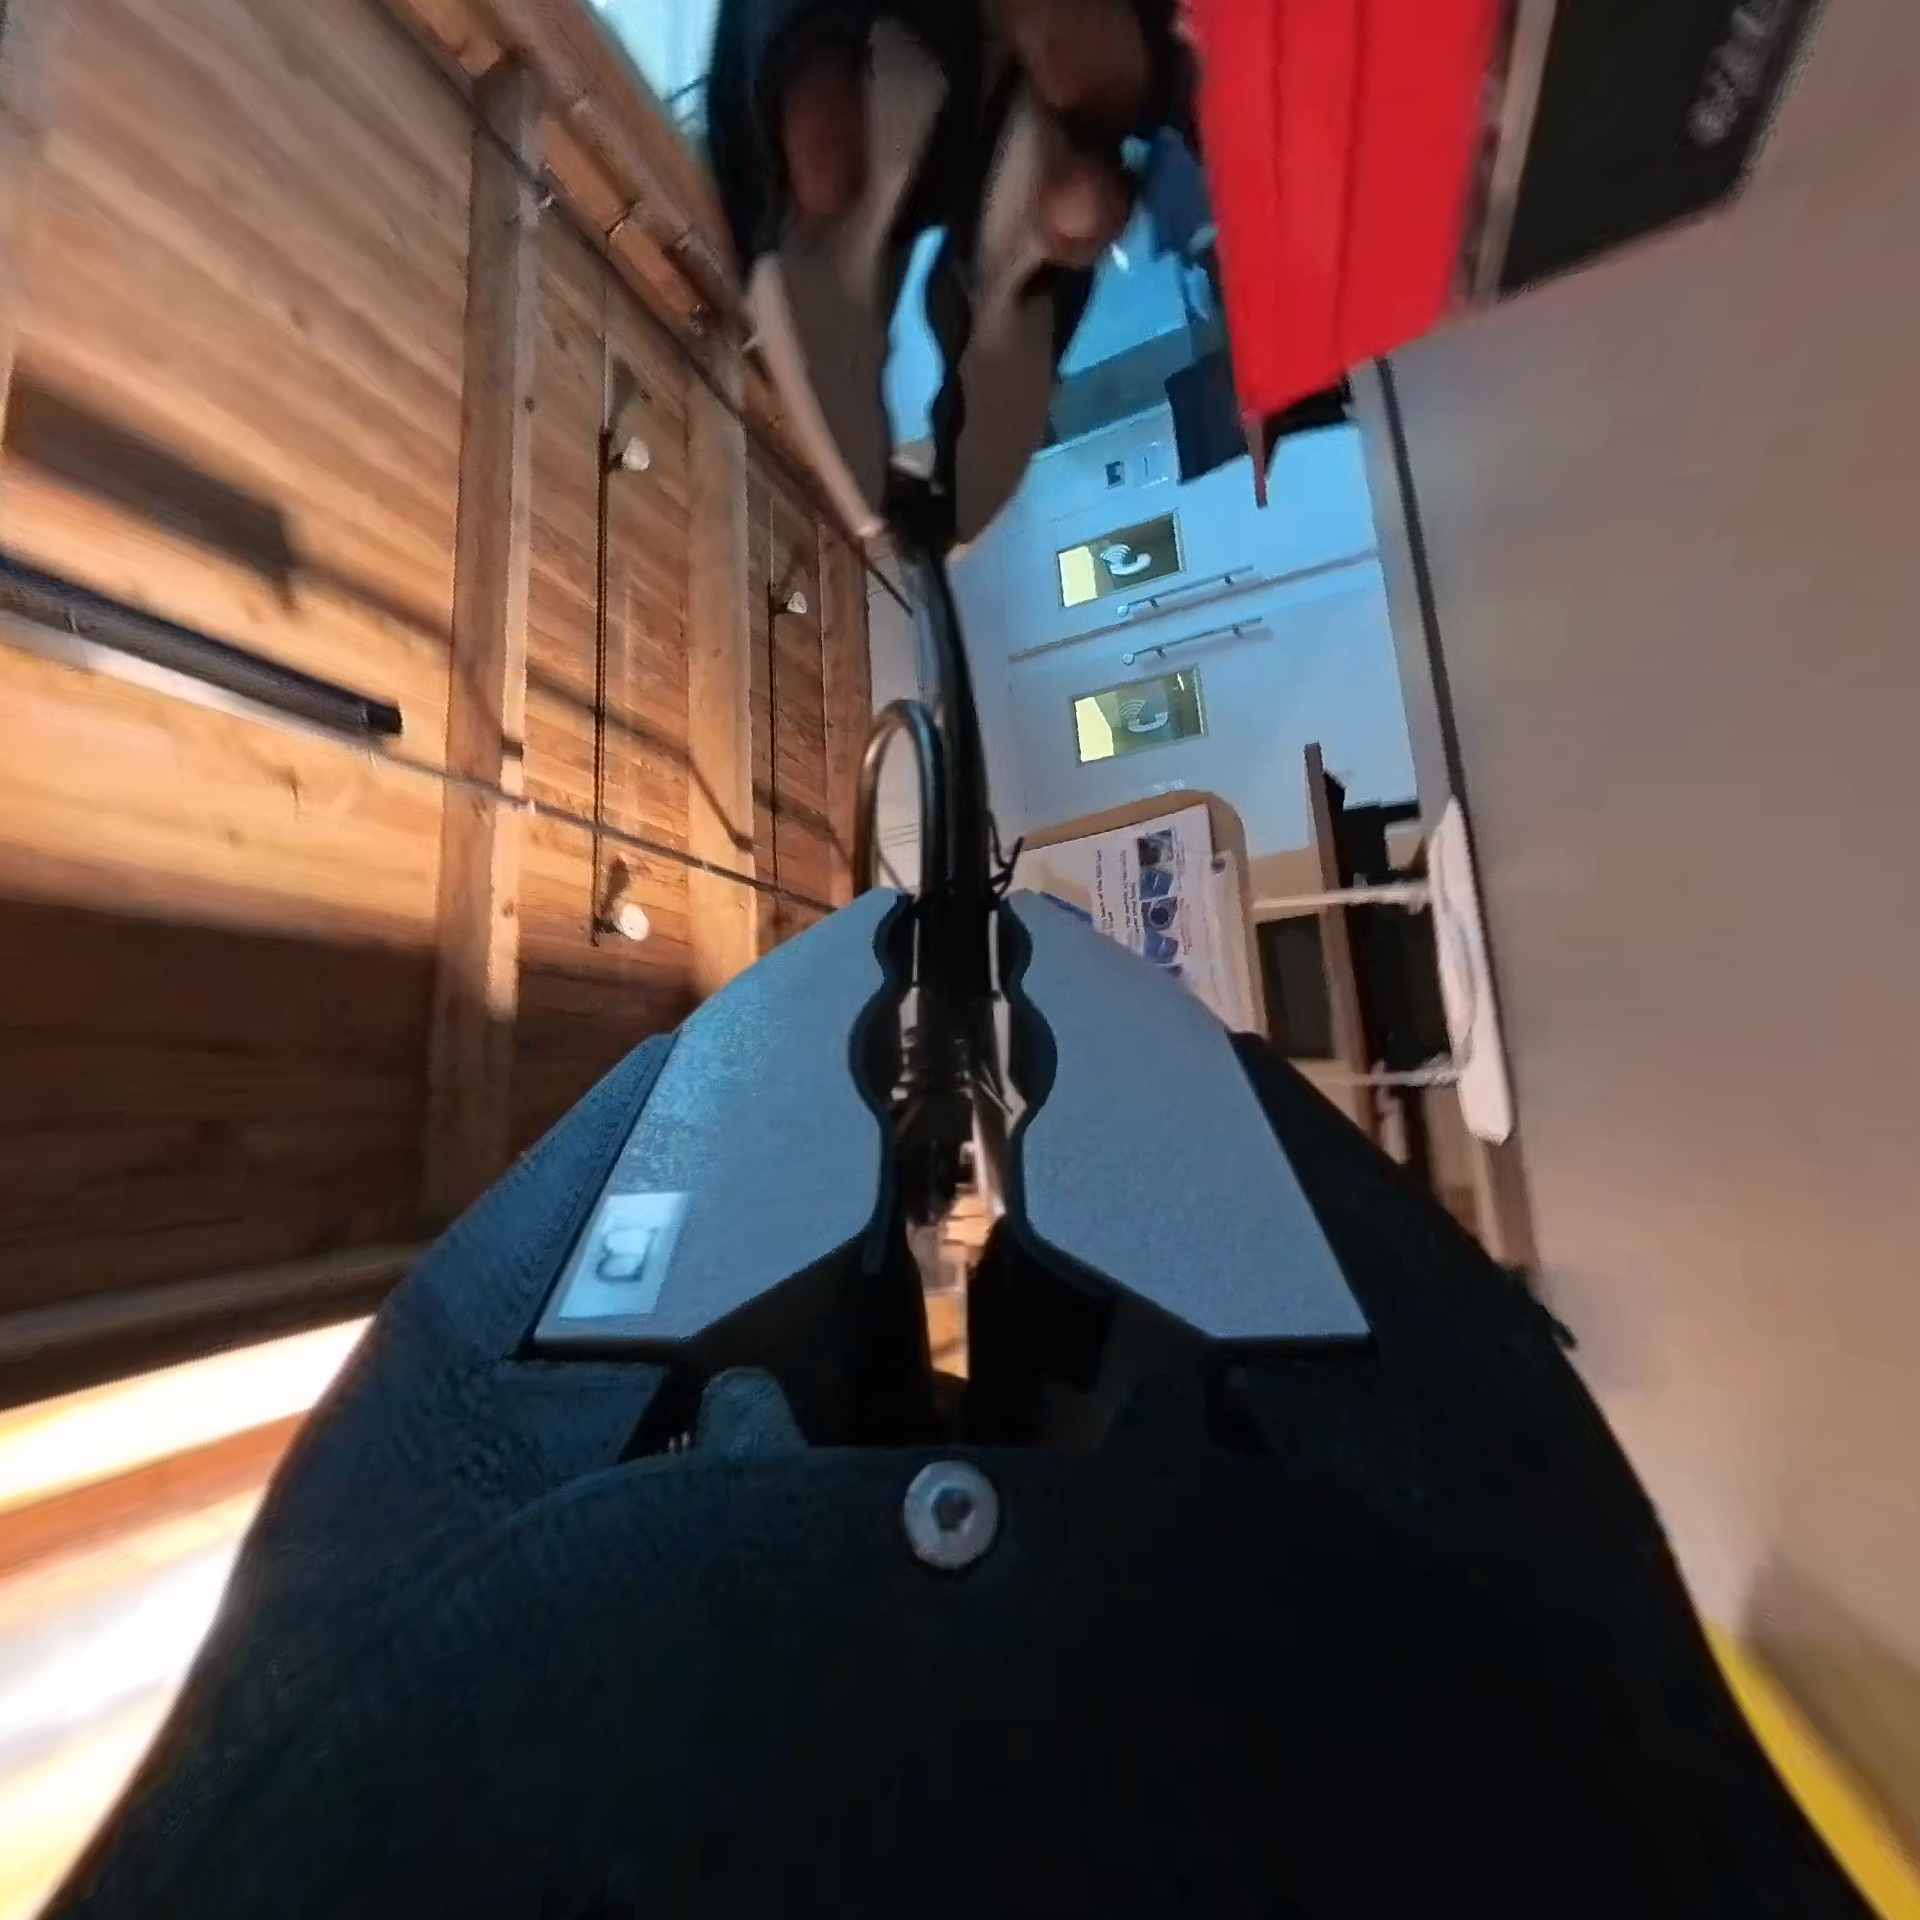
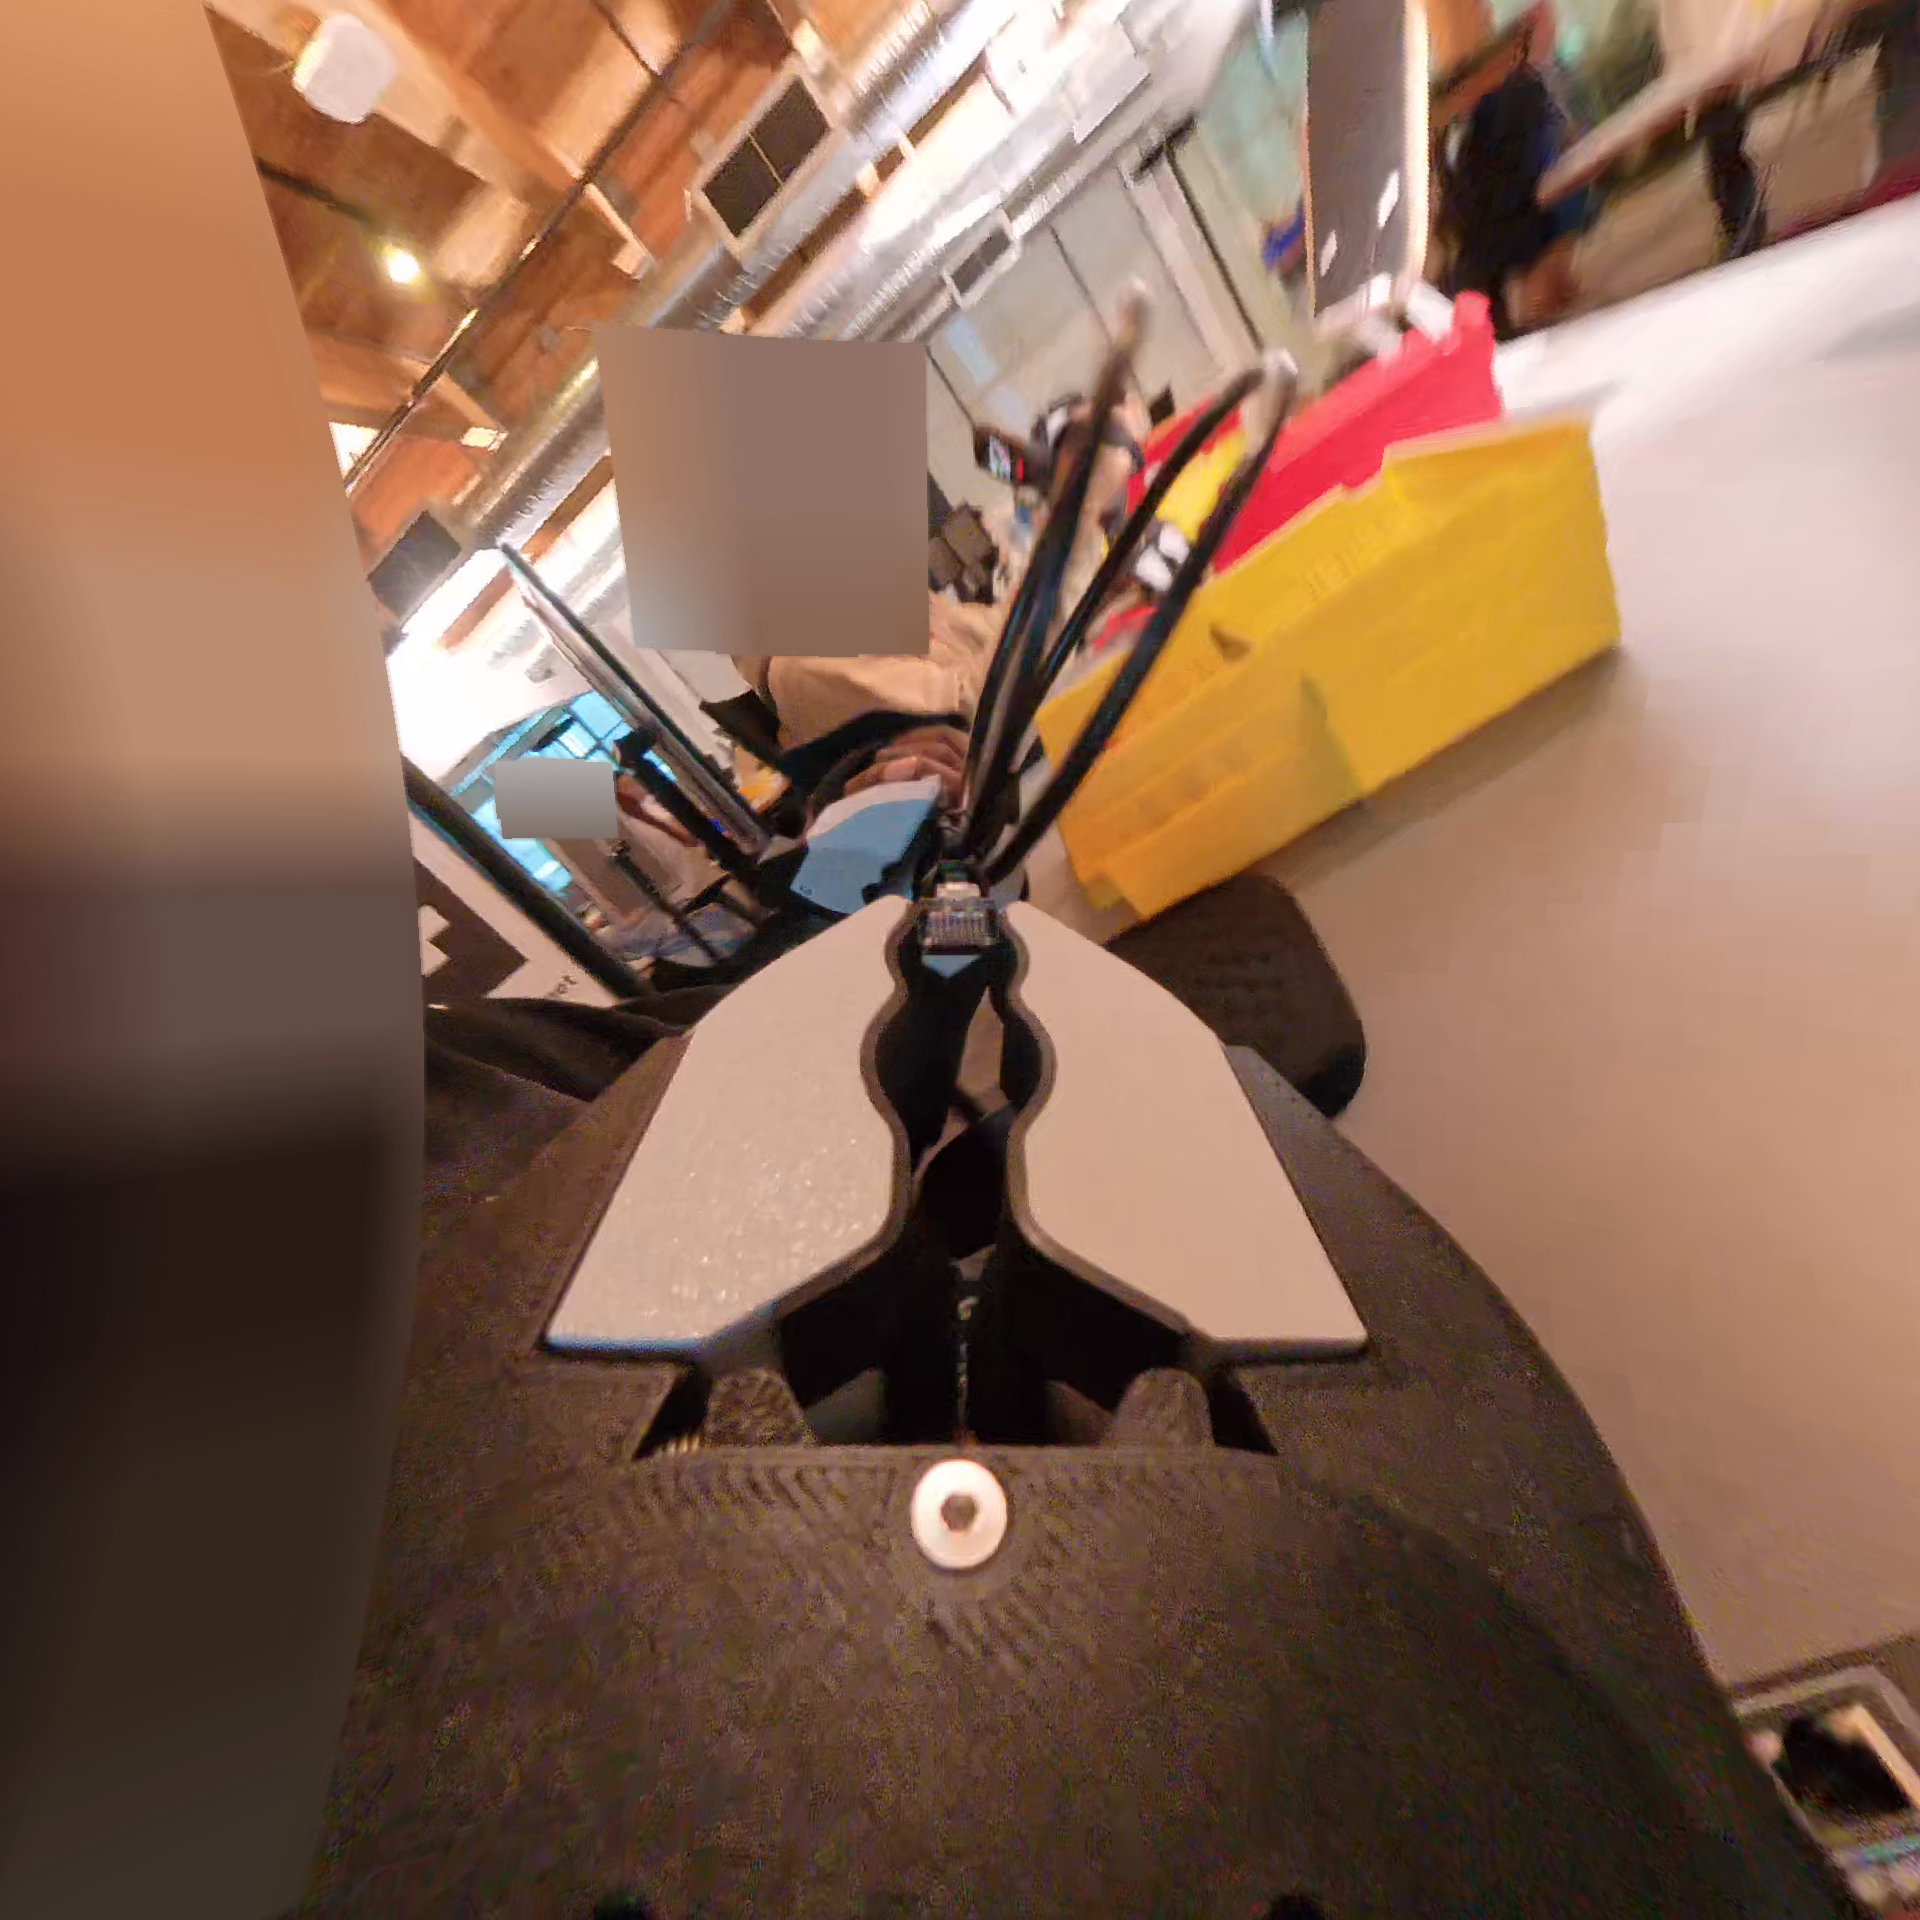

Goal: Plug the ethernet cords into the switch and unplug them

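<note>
the switch cannot be made out in either view, and both pictures are smeared by motion, so far-off things are soft. in the left wrist view the scene is turned on its side: a wooden wall fills the left, a pale surface the right, and a blurred person's hand [image 1: 1060, 135] sits cut off at the top edge.

a yellow bin [image 2: 1455, 623] stands on the grey tabletop [image 2: 1662, 1039] in the right wrist view, with a red bin [image 2: 1382, 426] just behind it; what lies in either is too blurred to tell. a red bin [image 1: 1340, 177] also shows at the top of the left wrist view, its contents hidden.

the left hand-held gripper [image 1: 961, 925] is clenched on a black ethernet cord [image 1: 951, 665], whose booted plug lies back between the fingers while the cable runs forward past the tips toward the blurred hand.

the right hand-held gripper [image 2: 958, 925] is clenched on an ethernet plug [image 2: 956, 920], pinched right at the fingertips with its contacts facing the camera. beyond it several black cords [image 2: 1091, 644] fan upward, their far ends free in the air above the bins.
</note>
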`<action>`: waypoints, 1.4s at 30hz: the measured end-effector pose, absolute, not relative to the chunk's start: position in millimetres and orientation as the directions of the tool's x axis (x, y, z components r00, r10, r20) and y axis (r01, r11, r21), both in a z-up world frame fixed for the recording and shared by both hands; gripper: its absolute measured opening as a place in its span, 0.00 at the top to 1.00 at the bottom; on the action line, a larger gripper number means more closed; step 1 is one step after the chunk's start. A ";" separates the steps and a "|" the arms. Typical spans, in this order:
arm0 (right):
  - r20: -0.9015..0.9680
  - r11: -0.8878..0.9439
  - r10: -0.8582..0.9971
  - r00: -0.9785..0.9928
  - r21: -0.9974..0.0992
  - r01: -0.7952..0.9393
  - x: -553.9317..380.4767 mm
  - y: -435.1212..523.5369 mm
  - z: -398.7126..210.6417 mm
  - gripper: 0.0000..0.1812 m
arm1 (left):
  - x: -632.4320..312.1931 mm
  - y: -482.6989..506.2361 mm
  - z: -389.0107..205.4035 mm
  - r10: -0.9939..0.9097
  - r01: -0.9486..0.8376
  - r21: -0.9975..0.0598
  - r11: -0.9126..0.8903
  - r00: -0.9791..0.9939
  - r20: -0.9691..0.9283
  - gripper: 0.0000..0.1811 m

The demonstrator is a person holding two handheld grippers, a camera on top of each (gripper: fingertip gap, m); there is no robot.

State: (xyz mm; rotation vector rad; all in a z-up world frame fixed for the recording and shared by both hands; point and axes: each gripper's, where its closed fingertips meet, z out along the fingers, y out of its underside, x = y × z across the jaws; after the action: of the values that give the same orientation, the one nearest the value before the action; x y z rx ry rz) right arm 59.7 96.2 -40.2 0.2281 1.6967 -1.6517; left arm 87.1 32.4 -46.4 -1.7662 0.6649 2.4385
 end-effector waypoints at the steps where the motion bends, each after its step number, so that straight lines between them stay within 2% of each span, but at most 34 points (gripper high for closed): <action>1: -0.545 0.094 -0.375 -0.750 -0.827 0.554 61.1 96.7 -33.3 0.94 | 89.5 30.8 -38.4 -0.087 -0.327 0.207 -0.922 -0.347 -0.934 0.88; 3: -0.404 -0.042 -0.354 -0.844 -0.894 0.446 60.5 97.8 -19.2 0.94 | 95.3 19.7 -17.7 0.213 -0.402 -0.064 -0.914 -0.341 -0.916 0.77; 5: -0.252 -0.176 -0.315 -0.915 -0.932 0.317 60.7 101.3 -3.8 0.94 | 102.7 2.6 0.9 0.550 -0.488 -0.372 -0.789 -0.293 -0.782 0.67; 7: -0.127 -0.281 -0.236 -0.963 -0.940 0.193 57.9 104.1 7.8 0.94 | 116.2 -14.7 14.3 0.845 -0.607 -0.617 -0.501 -0.190 -0.499 0.63; 9: -0.033 -0.382 -0.186 -0.982 -0.918 0.103 59.3 108.6 19.1 0.94 | 122.4 -30.0 12.2 0.993 -0.664 -0.743 -0.076 0.019 -0.119 0.58; 10: -0.015 -0.415 -0.182 -0.983 -0.905 0.091 61.3 109.9 22.6 0.94 | 119.6 -28.2 4.3 0.986 -0.639 -0.757 0.138 0.162 0.043 0.58; 12: -0.013 -0.452 -0.231 -0.973 -0.884 0.119 69.8 110.2 25.8 0.94 | 109.2 7.6 -12.4 0.863 -0.489 -0.765 0.420 0.476 0.169 0.64; 14: -0.043 -0.454 -0.288 -0.957 -0.873 0.176 77.3 107.2 23.2 0.94 | 104.6 49.8 -19.5 0.647 -0.274 -0.759 0.590 0.724 0.241 0.68; 17: -0.087 -0.419 -0.377 -0.922 -0.872 0.253 92.8 99.5 10.5 0.94 | 106.5 81.9 -13.2 0.385 -0.055 -0.709 0.703 0.868 0.315 0.72; 19: -0.116 -0.391 -0.415 -0.902 -0.873 0.292 101.0 94.0 1.1 0.94 | 108.1 92.8 -11.4 0.351 -0.032 -0.717 0.696 0.886 0.302 0.73; 21: -0.149 -0.350 -0.441 -0.885 -0.879 0.323 105.5 88.9 -7.2 0.94 | 110.4 96.6 -13.3 0.396 -0.082 -0.750 0.656 0.884 0.250 0.76; 25: -0.172 -0.302 -0.446 -0.878 -0.895 0.329 107.8 84.5 -16.0 0.94 | 109.7 85.1 -15.0 0.441 -0.121 -0.751 0.649 0.865 0.241 0.97; 31: -0.122 -0.272 -0.436 -0.892 -0.926 0.260 104.1 90.0 -16.9 0.91 | 109.8 85.2 -21.8 0.459 -0.118 -0.798 0.591 0.863 0.213 0.97; 42: -0.023 -0.189 -0.431 -0.902 -0.975 0.115 107.0 99.7 -23.7 0.94 | 112.9 92.0 -28.4 0.478 -0.124 -0.868 0.482 0.867 0.142 0.96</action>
State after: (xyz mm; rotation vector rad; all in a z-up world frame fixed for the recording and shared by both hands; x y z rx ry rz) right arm 107.0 99.7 -23.7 -0.3660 1.7272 -2.1479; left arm 112.9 92.0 -28.4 -1.0074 -0.3928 0.3782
